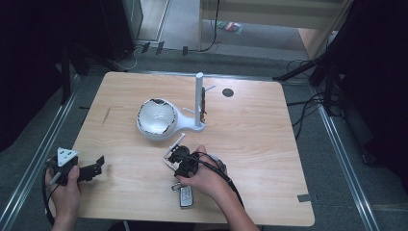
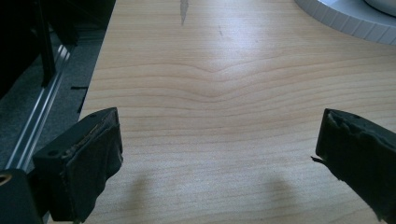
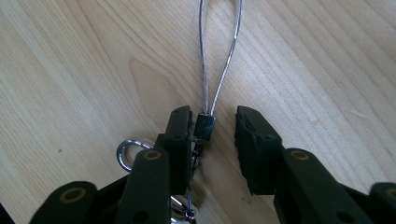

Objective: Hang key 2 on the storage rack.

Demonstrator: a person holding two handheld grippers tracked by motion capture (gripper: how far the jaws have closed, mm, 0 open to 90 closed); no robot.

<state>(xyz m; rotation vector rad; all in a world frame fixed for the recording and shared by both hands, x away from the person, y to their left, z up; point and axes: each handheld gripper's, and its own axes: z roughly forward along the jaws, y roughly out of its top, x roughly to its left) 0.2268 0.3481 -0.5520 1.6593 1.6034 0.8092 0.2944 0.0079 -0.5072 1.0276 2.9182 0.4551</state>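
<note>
we see bare table [image 1: 269,144] right of the white stand [image 1: 163,120] and between both grippers; the stand's upright post [image 1: 199,98] blocks the centre, a key fob [image 1: 185,196] the near edge.

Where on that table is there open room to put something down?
The right half of the table, beyond the white stand, is bare, as is the strip between left tool and bowl. It is crowded around the right tool and keys.

White stand [image 1: 198,103] & bowl [image 1: 156,118], light woodgrain table [image 1: 260,144], black hand-held gripper [image 3: 214,135].
</note>
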